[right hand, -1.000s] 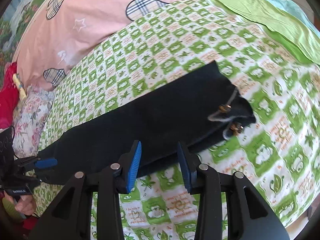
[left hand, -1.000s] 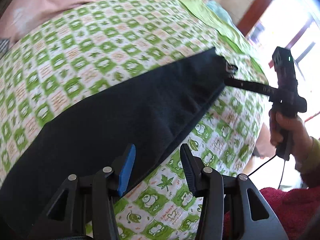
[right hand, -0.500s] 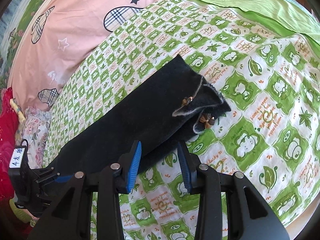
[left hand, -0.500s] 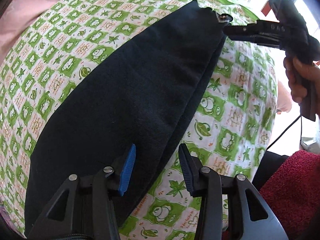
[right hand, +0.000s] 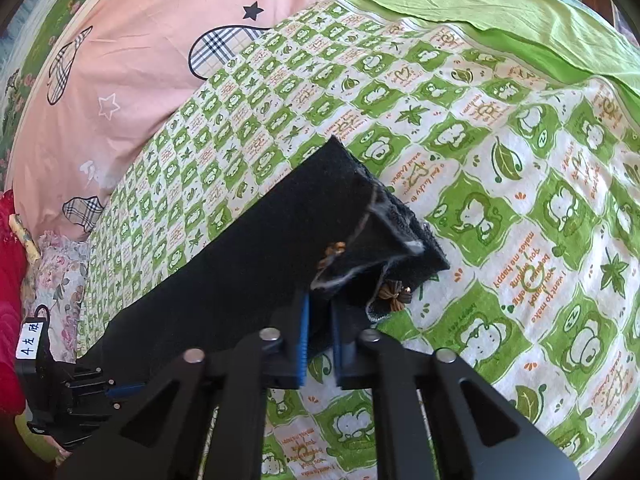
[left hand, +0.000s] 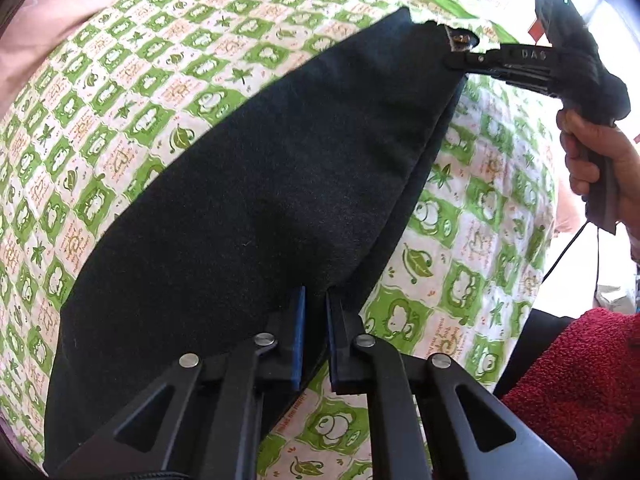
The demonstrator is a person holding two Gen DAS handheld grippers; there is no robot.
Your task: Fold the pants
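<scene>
The black pants lie folded lengthwise in a long strip on the green-checked bedsheet. My left gripper is shut on the near edge of the pants at one end. My right gripper is shut on the pants' edge at the other end, beside the waistband with its bronze bow buttons. Each gripper shows in the other's view: the right one at the top right, the left one at the bottom left. The pants run between them.
A pink quilt with plaid hearts covers the back of the bed. A plain green sheet lies at the far right. A red cloth sits off the bed's near edge. A floral pillow lies at the left.
Both grippers were open above the pants' edge. They came down and closed on the fabric, one at each end of the strip.
</scene>
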